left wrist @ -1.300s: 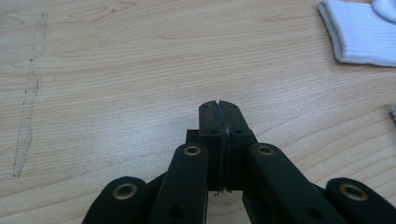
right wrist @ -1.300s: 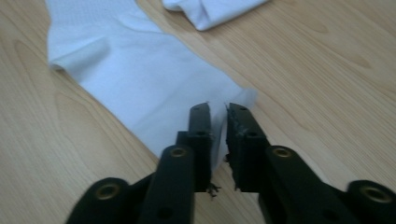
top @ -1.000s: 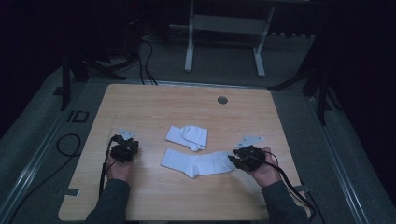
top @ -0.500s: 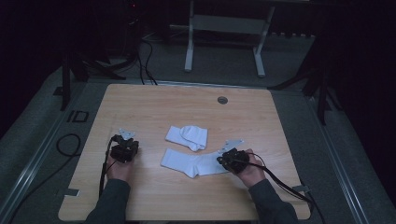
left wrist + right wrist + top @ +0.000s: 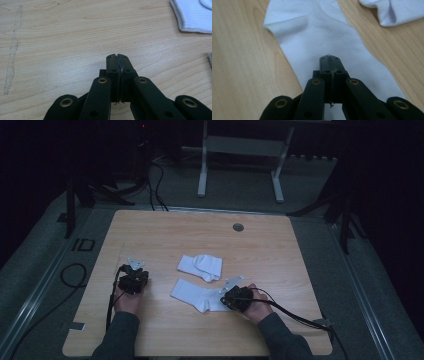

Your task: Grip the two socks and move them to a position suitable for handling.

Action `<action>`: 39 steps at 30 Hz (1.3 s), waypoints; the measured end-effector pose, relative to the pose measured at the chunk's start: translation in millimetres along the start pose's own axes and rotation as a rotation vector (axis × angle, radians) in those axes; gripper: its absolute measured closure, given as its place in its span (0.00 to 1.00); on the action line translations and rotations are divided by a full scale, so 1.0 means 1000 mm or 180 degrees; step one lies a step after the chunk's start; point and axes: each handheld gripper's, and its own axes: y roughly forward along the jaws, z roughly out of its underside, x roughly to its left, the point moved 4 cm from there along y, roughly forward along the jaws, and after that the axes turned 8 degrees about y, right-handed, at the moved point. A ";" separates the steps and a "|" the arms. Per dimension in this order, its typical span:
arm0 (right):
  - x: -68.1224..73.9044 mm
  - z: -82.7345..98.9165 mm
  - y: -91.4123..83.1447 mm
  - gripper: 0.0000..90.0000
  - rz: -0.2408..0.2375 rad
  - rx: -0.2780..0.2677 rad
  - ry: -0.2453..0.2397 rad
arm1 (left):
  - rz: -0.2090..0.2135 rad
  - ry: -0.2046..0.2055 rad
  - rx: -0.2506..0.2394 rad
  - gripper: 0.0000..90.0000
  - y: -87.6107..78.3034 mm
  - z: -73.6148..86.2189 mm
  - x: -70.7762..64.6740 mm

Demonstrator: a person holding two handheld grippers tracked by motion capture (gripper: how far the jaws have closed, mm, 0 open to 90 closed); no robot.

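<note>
Two white socks lie mid-table. One is flat and long (image 5: 195, 295), (image 5: 317, 32); the other is folded (image 5: 201, 266), (image 5: 394, 11), (image 5: 192, 15) just behind it. My right gripper (image 5: 225, 296), (image 5: 329, 58) rests over the flat sock's right end, its jaws pressed together with the cloth lying beneath the tips, not pinched between them. My left gripper (image 5: 134, 272), (image 5: 117, 56) sits on bare wood left of the socks, jaws together and holding nothing.
The wooden table (image 5: 200, 230) has a round grommet (image 5: 238, 227) near its far edge. A metal stand (image 5: 240, 150) is on the floor behind it. Cables (image 5: 75, 275) trail off the left side.
My right hand has slid left and slightly down, from beside the flat sock's right end to over it. The left hand and both socks stay put.
</note>
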 end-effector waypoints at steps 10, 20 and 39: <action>-0.017 -0.025 -0.025 0.89 0.0094 -0.0230 0.0032 | 0.0048 0.0025 -0.0002 0.94 0.001 0.000 -0.001; -0.035 -0.066 -0.020 0.86 0.0105 -0.0296 -0.0006 | 0.0080 0.0009 -0.0001 0.91 0.001 0.001 -0.001; -0.050 -0.110 0.012 0.78 0.0144 -0.0207 0.0002 | 0.0092 0.0020 0.0009 0.90 0.003 0.001 -0.001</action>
